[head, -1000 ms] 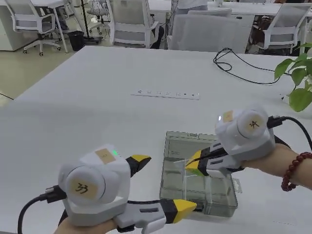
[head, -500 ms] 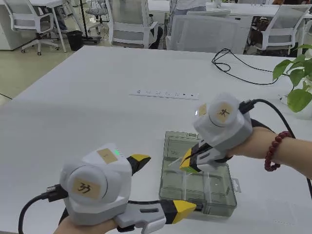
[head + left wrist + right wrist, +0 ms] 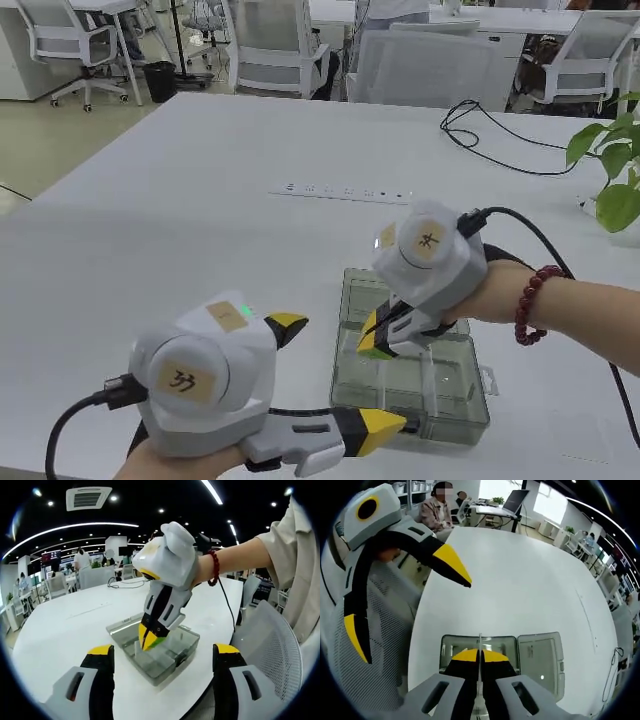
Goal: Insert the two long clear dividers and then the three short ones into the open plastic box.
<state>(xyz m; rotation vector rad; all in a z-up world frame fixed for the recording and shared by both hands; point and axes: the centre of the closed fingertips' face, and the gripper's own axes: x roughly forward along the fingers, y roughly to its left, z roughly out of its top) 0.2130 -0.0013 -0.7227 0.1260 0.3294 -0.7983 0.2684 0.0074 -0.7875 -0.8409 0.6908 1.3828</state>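
I am holding my left tongs [image 3: 347,373] low over the near edge of the white counter [image 3: 180,200]. They are released, with the two yellow-tipped jaws spread wide and nothing between them, and they are pointing right toward the plastic box [image 3: 455,425]. In the left gripper view the box is lying beyond and between those jaws.

The box is resting flat on the counter just right of the left tongs. Its long axis is running left to right in the head view, and its lid [image 3: 358,295] is lying open on the far side.

Over the tray I am holding my right tongs [image 3: 370,342], angled down and to the left, clenched on a clear divider [image 3: 480,641]. In the right gripper view the divider is standing on edge, showing as one thin line between the closed jaws. That line is running straight ahead along the jaws, parallel to the hinge between tray and lid, toward the tray's far wall. Whether its lower edge is touching the tray floor I cannot tell.

A bead bracelet [image 3: 528,305] is sitting on my right wrist. Farther back a power strip [image 3: 345,192] is lying on the counter, a black cable [image 3: 500,140] is curling to its right, and a plant [image 3: 610,170] is leaning in at the right edge.
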